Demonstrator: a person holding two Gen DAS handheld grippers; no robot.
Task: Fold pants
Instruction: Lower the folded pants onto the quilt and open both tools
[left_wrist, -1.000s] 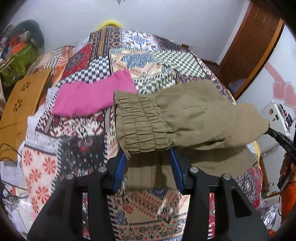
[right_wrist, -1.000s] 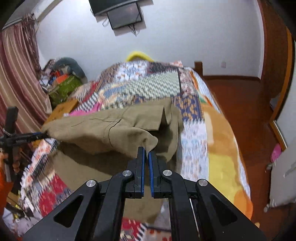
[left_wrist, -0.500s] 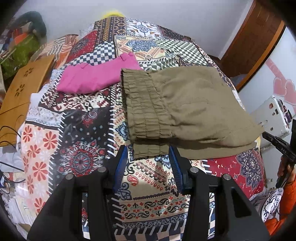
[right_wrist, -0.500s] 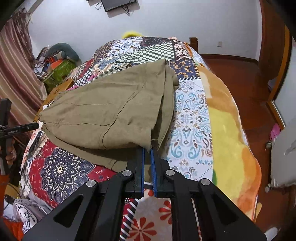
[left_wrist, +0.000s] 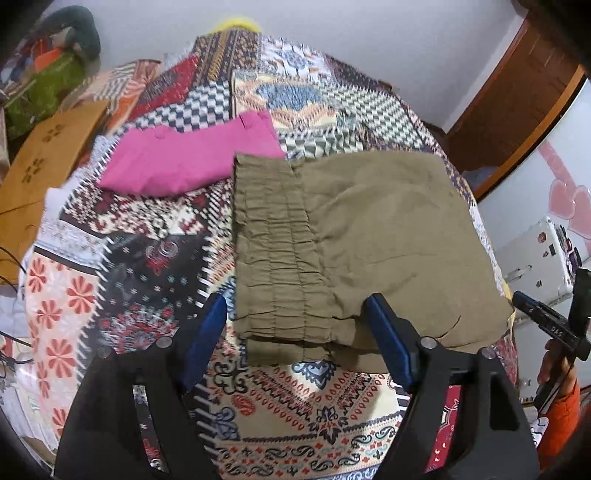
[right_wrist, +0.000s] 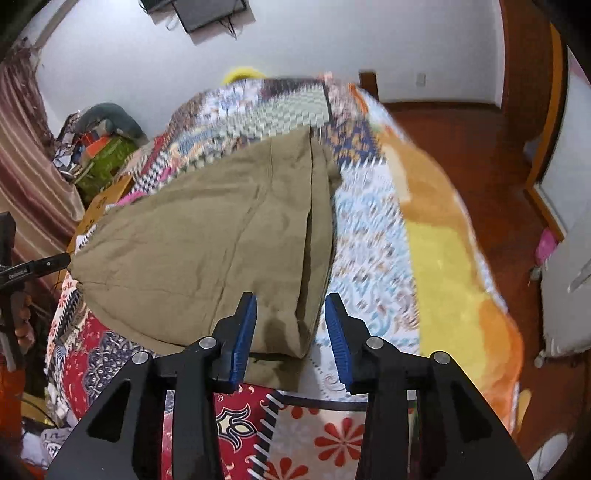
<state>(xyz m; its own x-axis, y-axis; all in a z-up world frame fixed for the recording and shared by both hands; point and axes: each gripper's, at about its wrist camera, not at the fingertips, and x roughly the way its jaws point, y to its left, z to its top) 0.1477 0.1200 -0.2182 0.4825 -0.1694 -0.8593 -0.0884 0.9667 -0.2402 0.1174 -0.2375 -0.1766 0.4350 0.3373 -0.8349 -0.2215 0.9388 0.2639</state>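
Patchwork bed, pants before gripper

Black fingers, blue pads, silver screws, orange sleeve.

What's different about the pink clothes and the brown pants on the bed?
The pink clothes are bright pink; the brown pants are dull olive-brown. The brown pants show a gathered, ruffled waistband, while the pink clothes look smooth. The pink clothes lie farther back toward the left, while the brown pants lie nearer, taking up more of the quilt. Both are folded and lie flat on the quilt, with neither gripper holding them.
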